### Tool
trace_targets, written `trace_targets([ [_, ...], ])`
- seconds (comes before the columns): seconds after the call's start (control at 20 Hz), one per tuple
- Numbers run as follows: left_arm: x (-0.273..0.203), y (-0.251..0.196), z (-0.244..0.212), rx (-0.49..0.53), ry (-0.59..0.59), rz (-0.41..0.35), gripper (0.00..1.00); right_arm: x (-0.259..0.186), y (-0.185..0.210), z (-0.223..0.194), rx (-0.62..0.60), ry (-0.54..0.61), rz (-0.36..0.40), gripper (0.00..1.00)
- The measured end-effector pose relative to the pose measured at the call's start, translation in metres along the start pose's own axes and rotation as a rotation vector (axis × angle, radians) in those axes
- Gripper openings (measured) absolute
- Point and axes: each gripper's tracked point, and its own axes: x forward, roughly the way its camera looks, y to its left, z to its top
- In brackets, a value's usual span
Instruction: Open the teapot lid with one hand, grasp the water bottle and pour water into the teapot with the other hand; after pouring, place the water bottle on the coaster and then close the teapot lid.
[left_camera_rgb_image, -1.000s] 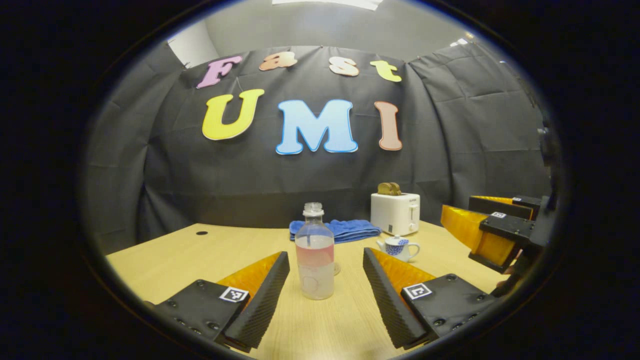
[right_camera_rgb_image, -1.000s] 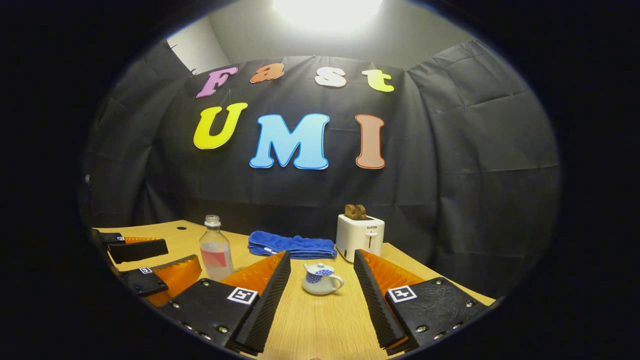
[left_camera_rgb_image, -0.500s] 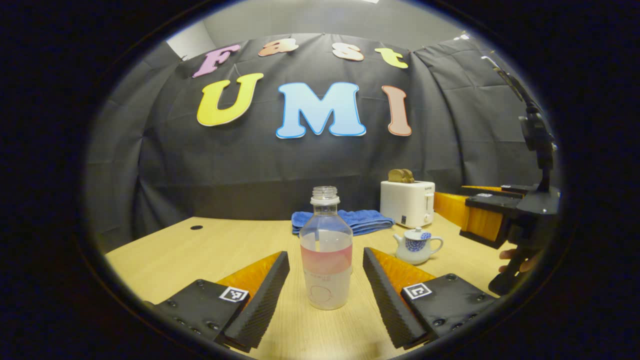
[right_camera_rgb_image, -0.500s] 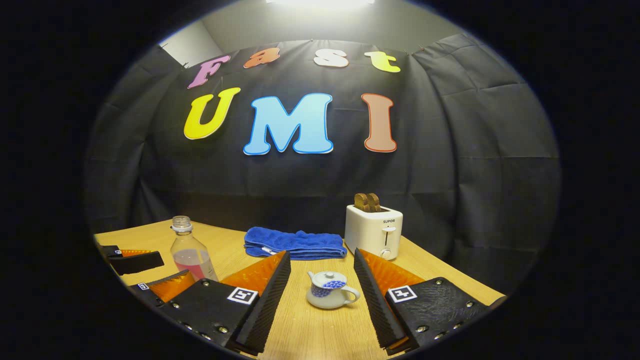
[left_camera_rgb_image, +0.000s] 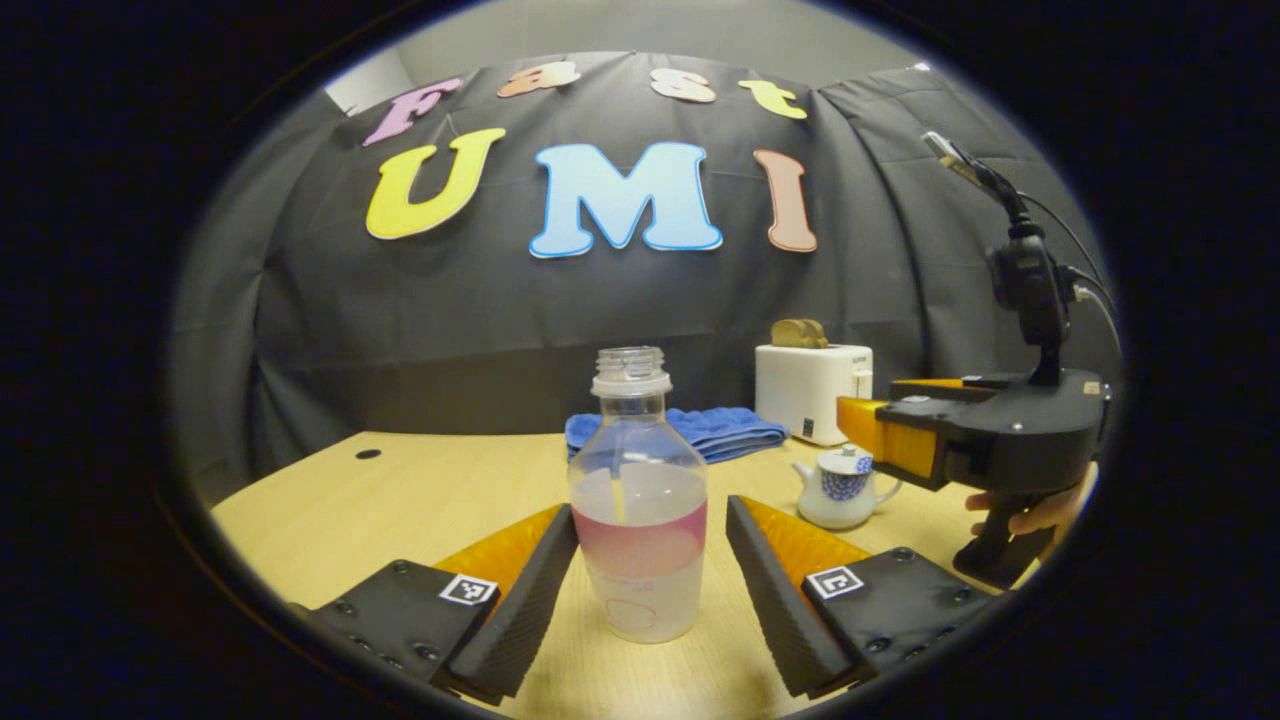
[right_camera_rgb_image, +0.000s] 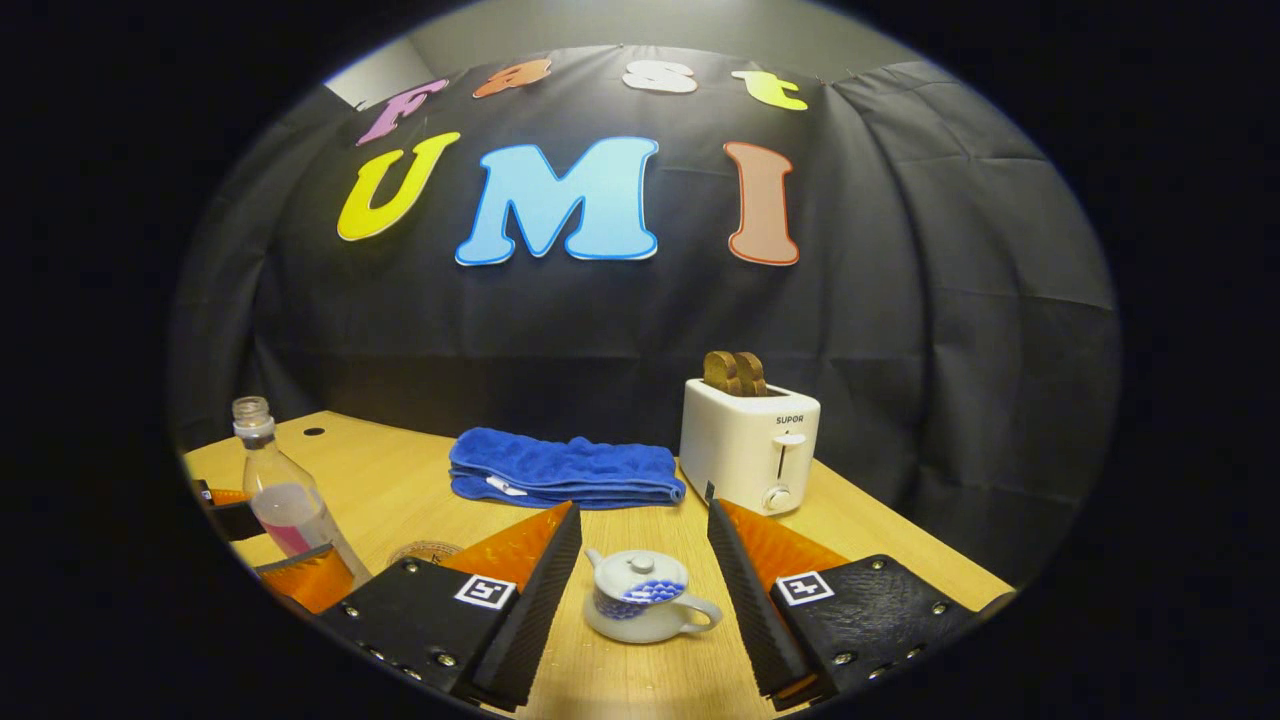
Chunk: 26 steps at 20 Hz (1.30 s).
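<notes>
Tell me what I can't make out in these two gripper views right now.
- Coaster: right gripper view, mostly hidden behind the right gripper's own finger.
- Water bottle base: right gripper view, covered by the left gripper, so contact is unclear.
- Left gripper: left gripper view, fingers flank the bottle; touching cannot be told.
- Teapot contents: lid on.
</notes>
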Motion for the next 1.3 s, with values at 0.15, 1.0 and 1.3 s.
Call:
trace_targets([
  [0.15, 0.011, 0.0, 0.004, -0.016, -0.002, -0.016, 1.0, 0.019, 0.004, -0.015, 0.019, 0.036, 0.016, 0.8],
  [1.0, 0.035, -0.002, 0.0, -0.03, -0.015, -0.083, 1.0, 0.075, 0.011, -0.037, 0.029, 0.08, 0.024, 0.8],
  [1.3, 0.035, 0.003, -0.009, -0.033, 0.017, -0.072, 0.9, 0.075, 0.007, -0.034, 0.026, 0.074, 0.015, 0.74],
])
